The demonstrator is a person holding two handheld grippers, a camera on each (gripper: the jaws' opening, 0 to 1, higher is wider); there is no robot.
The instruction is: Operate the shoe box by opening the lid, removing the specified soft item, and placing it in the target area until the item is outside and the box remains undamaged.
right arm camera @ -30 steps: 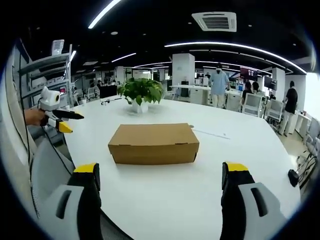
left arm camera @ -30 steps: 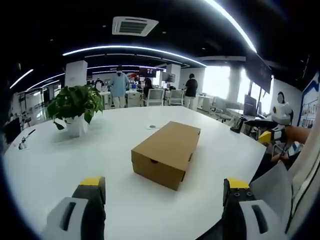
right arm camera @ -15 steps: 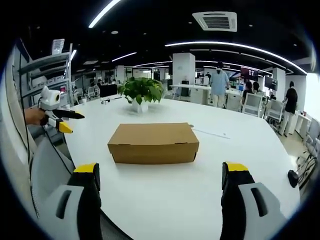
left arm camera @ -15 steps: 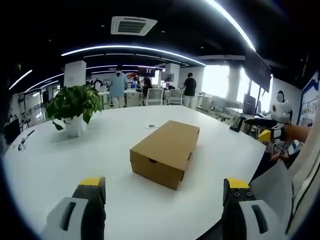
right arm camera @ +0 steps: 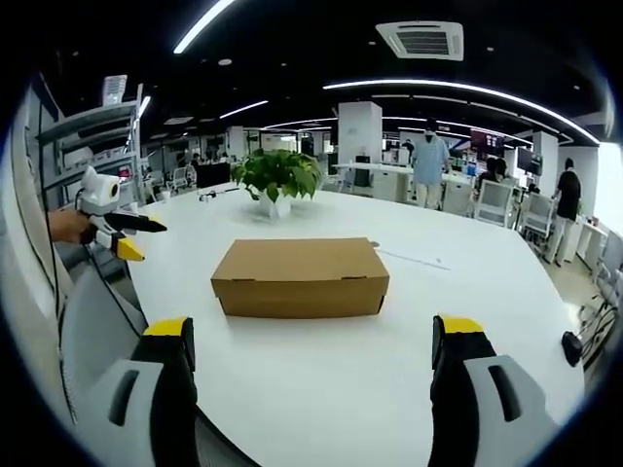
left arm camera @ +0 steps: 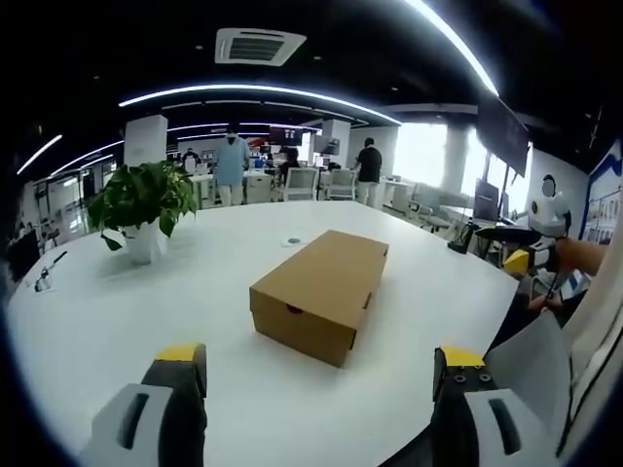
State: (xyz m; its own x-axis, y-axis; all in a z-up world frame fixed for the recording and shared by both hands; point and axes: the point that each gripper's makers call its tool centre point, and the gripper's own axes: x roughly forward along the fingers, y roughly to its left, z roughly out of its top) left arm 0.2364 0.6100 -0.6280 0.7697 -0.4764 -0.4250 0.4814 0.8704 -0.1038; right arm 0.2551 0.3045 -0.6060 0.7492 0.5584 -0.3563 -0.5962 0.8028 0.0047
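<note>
White desk point(right arm camera: 321, 370) carries closed shoe box point(right arm camera: 300, 277); left tongs point(left arm camera: 316, 375) and right tongs point(right arm camera: 311, 365) spread apart, empty; approach step, lid-lift next.

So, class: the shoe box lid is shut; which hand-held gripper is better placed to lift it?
Probably the right hand-held gripper: it squarely faces the shoe box's long side; the left faces a corner.

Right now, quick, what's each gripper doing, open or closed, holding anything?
Left gripper: open, holding nothing.
Right gripper: open, holding nothing.
</note>
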